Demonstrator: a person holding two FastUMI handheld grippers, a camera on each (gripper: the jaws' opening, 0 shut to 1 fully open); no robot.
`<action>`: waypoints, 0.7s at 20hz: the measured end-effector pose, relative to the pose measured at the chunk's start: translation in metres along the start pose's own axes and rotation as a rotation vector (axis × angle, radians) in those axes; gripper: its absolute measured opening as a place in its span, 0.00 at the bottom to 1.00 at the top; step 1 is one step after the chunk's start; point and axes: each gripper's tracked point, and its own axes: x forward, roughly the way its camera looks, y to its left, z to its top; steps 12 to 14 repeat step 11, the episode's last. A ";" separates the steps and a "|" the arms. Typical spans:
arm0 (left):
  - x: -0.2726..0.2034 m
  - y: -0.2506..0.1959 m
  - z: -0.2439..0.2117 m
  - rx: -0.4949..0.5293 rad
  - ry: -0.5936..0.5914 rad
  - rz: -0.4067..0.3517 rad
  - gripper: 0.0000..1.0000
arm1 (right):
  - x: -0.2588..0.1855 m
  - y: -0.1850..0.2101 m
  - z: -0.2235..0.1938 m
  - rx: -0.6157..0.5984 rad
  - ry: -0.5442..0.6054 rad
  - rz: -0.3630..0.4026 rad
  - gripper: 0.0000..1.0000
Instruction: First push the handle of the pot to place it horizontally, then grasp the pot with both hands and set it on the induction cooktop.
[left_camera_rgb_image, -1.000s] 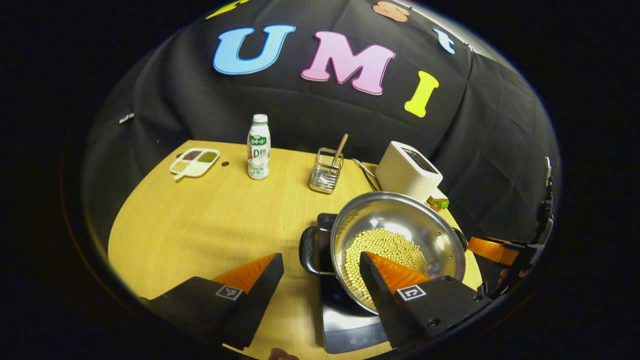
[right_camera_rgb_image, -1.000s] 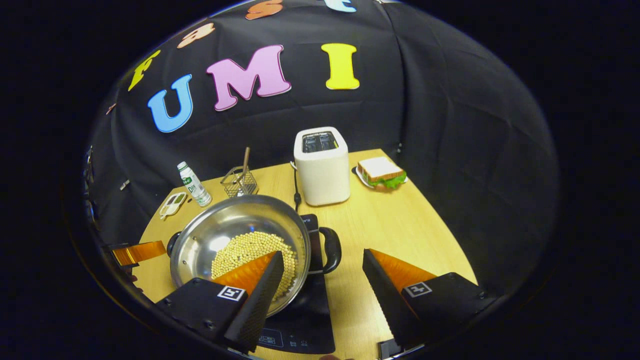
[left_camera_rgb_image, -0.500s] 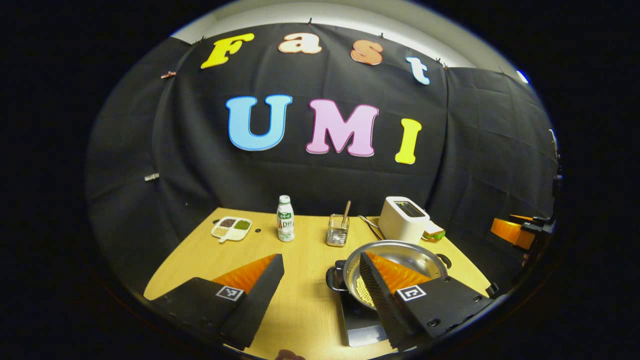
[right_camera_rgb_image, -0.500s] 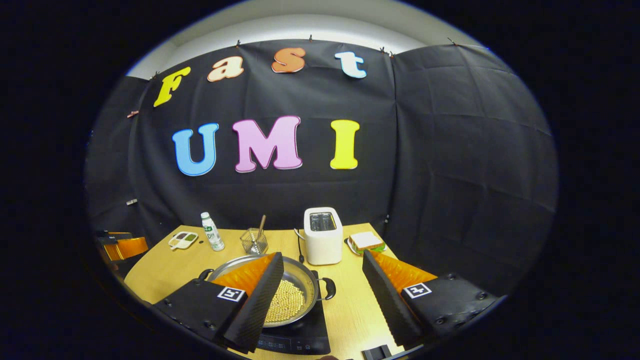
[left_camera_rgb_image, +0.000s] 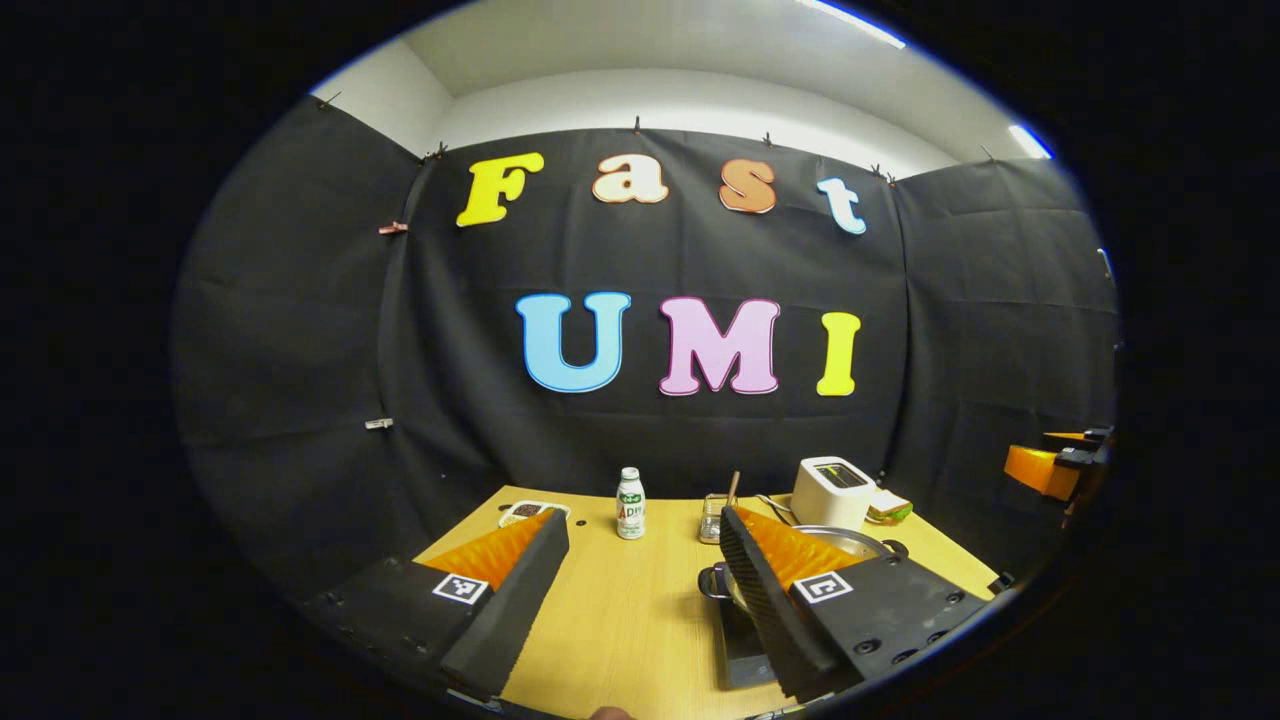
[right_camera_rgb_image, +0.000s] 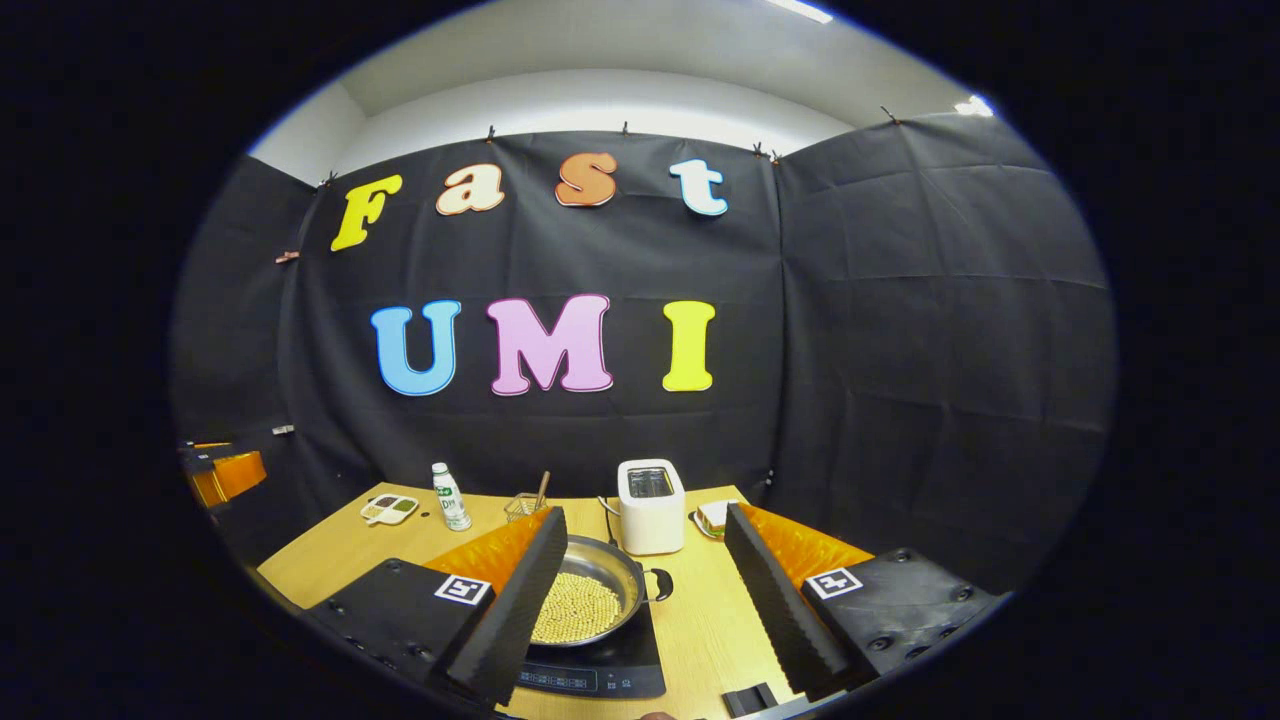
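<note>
On the desk (right_camera_rgb_image: 700, 610), the pot (right_camera_rgb_image: 590, 600) of beans sits on the induction cooktop (right_camera_rgb_image: 610, 665) near the front edge, with the left gripper (left_camera_rgb_image: 640, 590) and right gripper (right_camera_rgb_image: 645, 590) both released, clear of it.

Ahead of the right gripper's fingers, a shiny silver pot (right_camera_rgb_image: 590, 600) with black handles holds pale yellow beans (right_camera_rgb_image: 578, 607) on a black induction cooktop (right_camera_rgb_image: 600, 668). The table (right_camera_rgb_image: 700, 620) is light wood-grained. Beyond stand a white toaster (right_camera_rgb_image: 650, 507), a white bottle (right_camera_rgb_image: 451, 497) with green cap, and a white divided dish (right_camera_rgb_image: 389, 509) holding brown, green and beige fillings.
</note>
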 end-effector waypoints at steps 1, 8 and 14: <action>-0.008 0.004 0.002 0.015 -0.008 0.012 0.96 | -0.007 -0.001 0.000 0.010 0.000 -0.002 0.98; -0.045 0.009 -0.017 -0.034 0.013 0.037 0.95 | -0.027 0.000 -0.008 0.011 -0.009 0.007 1.00; -0.045 0.017 -0.020 -0.029 0.014 0.049 0.95 | -0.030 0.001 -0.007 0.003 -0.013 0.011 0.98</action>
